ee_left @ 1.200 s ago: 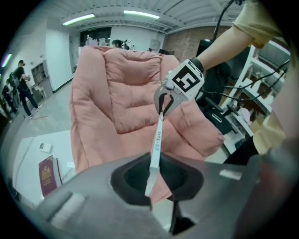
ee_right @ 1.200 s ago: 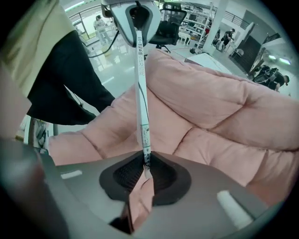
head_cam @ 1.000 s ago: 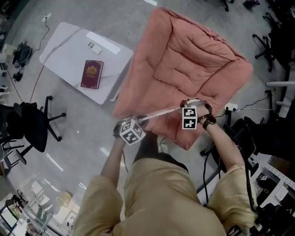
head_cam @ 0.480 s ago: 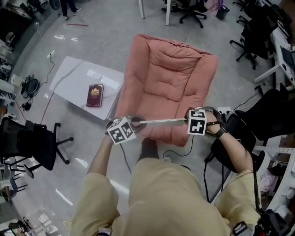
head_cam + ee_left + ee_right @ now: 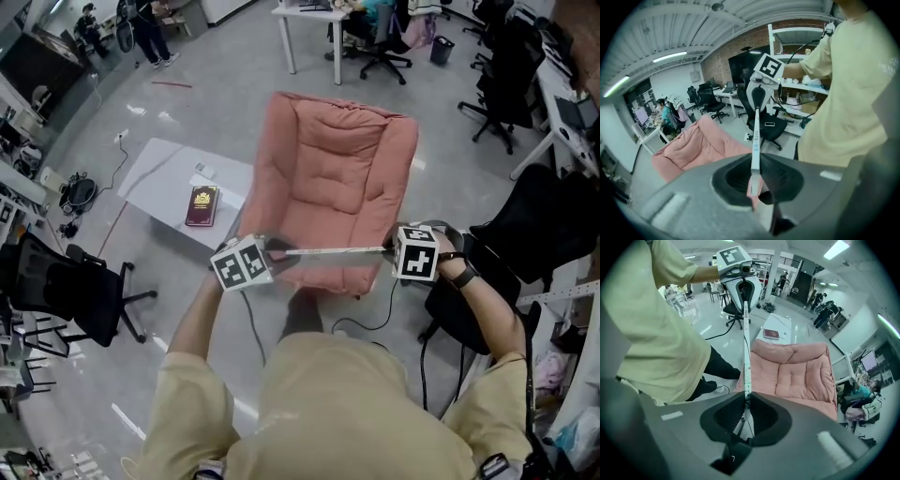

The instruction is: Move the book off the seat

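Note:
A maroon book (image 5: 202, 205) lies flat on a low white table (image 5: 155, 175), left of the pink cushioned seat (image 5: 337, 183), which has nothing on it. A thin white strip (image 5: 333, 250) with printed marks stretches level between my two grippers, in front of the seat's front edge. My left gripper (image 5: 277, 251) is shut on its left end and my right gripper (image 5: 386, 249) on its right end. In the left gripper view the strip (image 5: 755, 136) runs from the jaws to the other gripper. The right gripper view shows the strip (image 5: 746, 348), the book (image 5: 771, 333) and the seat (image 5: 797, 371).
A black office chair (image 5: 66, 291) stands at the left and another (image 5: 525, 234) at the right, with a cable on the floor beneath the seat. Desks, chairs and people fill the far end of the room. A small white object (image 5: 202, 171) lies on the table by the book.
The head view has pulled back and turned, so the seat and table look smaller and more upright. Both grippers keep hold of the strip, now level between them.

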`<act>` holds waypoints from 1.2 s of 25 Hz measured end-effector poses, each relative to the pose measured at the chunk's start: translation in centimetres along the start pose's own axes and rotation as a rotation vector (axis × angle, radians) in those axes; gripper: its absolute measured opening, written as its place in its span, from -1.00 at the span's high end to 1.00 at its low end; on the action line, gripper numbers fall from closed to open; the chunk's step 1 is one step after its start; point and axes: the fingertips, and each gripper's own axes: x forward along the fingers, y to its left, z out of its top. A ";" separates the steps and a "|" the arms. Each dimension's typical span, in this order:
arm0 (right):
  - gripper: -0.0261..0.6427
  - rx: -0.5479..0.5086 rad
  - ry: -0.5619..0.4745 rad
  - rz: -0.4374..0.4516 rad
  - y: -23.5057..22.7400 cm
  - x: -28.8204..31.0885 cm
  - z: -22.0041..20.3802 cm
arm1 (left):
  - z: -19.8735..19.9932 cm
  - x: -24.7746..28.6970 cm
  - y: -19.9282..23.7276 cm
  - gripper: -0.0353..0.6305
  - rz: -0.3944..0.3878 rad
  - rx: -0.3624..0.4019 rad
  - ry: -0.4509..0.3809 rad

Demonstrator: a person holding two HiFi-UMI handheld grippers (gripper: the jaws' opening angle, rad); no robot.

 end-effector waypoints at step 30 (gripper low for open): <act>0.79 -0.713 0.006 0.196 13.1 6.9 38.9 | -26.1 -26.3 -20.9 0.76 0.440 -0.550 -0.024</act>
